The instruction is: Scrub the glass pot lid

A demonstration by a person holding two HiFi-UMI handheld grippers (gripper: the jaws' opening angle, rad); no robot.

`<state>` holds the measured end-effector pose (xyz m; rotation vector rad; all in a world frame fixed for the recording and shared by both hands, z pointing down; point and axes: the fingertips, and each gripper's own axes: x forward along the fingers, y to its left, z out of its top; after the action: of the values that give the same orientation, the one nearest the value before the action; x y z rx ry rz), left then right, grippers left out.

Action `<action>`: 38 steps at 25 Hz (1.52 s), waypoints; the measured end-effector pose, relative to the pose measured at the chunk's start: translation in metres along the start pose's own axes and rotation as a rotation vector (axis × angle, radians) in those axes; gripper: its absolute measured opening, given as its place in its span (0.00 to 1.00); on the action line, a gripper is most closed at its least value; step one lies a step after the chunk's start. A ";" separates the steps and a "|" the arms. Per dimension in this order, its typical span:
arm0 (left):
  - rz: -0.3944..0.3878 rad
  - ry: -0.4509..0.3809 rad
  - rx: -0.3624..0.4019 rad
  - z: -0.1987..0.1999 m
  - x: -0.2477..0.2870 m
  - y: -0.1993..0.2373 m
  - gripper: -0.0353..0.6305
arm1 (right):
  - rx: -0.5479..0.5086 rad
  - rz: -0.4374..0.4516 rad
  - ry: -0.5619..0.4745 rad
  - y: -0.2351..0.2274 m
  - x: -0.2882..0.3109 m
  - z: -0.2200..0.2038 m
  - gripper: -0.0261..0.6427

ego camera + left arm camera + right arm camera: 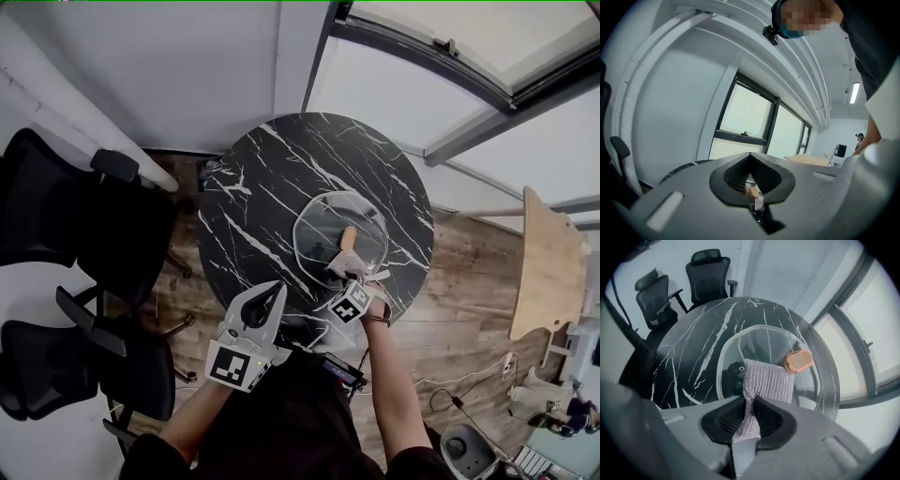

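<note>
Your glass pot lid [323, 225] lies flat on the dark marbled surface [253, 187], clear, with its copper-coloured knob [798, 361] up. Your silvery ribbed scrub pad [766, 380] rests on the glass just beside the knob, its near end pinched in your right claw [749, 404].

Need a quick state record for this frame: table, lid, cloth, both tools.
table: round, black marble
lid: glass, lying flat on table, knob up
cloth: silvery mesh, over the glass beside knob
right tool: shut on cloth
left tool: shut, empty, off the lid by table's near edge
</note>
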<state>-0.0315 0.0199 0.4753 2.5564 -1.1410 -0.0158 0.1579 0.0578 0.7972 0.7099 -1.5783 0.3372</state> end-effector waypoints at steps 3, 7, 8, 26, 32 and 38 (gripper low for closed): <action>-0.004 -0.013 -0.003 0.005 -0.006 0.004 0.06 | 0.043 0.008 0.007 0.006 0.001 0.006 0.14; -0.004 -0.024 -0.001 0.008 -0.015 0.011 0.06 | 0.069 0.024 0.012 0.015 0.001 0.016 0.14; -0.006 -0.024 0.002 0.008 -0.017 0.013 0.06 | 0.074 0.030 0.011 0.018 0.002 0.019 0.14; 0.003 -0.021 -0.023 0.005 -0.041 0.028 0.06 | 0.115 0.206 -0.050 0.083 0.001 0.057 0.14; 0.010 -0.022 -0.035 0.004 -0.043 0.027 0.06 | 0.122 0.350 -0.105 0.104 -0.015 0.066 0.14; 0.012 -0.025 -0.055 0.002 -0.043 0.029 0.06 | 0.174 0.518 -0.282 0.108 -0.067 0.081 0.14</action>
<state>-0.0823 0.0324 0.4766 2.5078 -1.1488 -0.0751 0.0275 0.1079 0.7413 0.4829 -2.0146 0.7899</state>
